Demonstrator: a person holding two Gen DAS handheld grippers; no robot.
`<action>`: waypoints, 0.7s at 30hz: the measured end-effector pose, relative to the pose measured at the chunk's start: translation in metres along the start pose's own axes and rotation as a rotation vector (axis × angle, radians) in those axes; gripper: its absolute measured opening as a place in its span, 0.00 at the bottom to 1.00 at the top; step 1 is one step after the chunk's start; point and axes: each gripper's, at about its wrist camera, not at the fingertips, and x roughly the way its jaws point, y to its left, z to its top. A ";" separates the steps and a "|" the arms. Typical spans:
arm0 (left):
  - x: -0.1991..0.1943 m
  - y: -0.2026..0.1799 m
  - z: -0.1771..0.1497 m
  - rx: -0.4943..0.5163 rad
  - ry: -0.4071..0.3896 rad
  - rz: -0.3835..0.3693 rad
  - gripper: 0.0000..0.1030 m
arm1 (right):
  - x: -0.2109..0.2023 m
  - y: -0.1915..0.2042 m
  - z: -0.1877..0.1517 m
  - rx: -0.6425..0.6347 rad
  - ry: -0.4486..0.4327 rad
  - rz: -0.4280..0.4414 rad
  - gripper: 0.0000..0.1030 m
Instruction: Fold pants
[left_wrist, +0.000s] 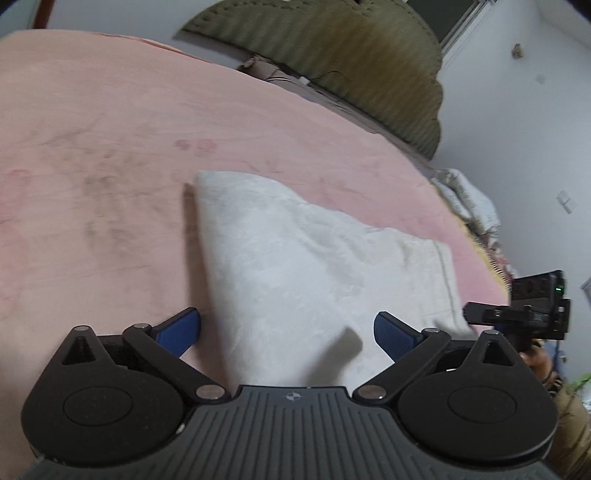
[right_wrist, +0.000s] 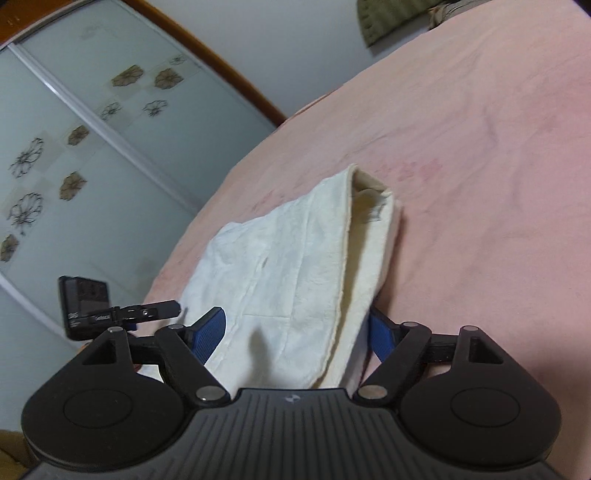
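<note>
1. The pants (left_wrist: 303, 258), white and fleecy, lie as a folded bundle on the pink bed cover (left_wrist: 110, 129); taking the pants as the landmark, bare cover shows on the sides that can be seen, and an olive headboard (left_wrist: 351, 66) stands well beyond their far end.
2. The left gripper (left_wrist: 287, 332) hovers at the near end of the pants with its blue pads spread wide. Its left pad is off the near left edge over bare cover, the right pad over the cloth. Nothing is pinched, so it is released.
3. The right gripper (right_wrist: 295, 332) straddles the near corner at the opposite side of the pants. Its pads are parted, cloth lies between them, and the right-hand pad is partly hidden behind the thick layered edge. No pad visibly presses, so I read it as released too.
4. In the right wrist view the far end shows stacked layers and a gaping opening, so at least one fold seems done.
5. Handling, as a judgement: the fabric looks soft, light and limp, thick enough to hold a loose crease but likely to sag and slide layer over layer when lifted.
6. Best hold: pinch all layers together at the two near corners, one gripper each, biting well in from the edge so no lower layer slips out.
</note>
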 end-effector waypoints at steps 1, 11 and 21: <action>0.003 -0.001 0.000 0.001 0.001 -0.010 0.97 | 0.003 -0.001 0.003 0.004 0.006 0.015 0.79; 0.007 -0.040 -0.013 0.181 -0.087 0.183 0.32 | 0.026 0.013 0.000 -0.046 -0.032 -0.062 0.29; -0.032 -0.065 -0.008 0.249 -0.277 0.212 0.13 | 0.016 0.071 0.015 -0.214 -0.101 -0.058 0.20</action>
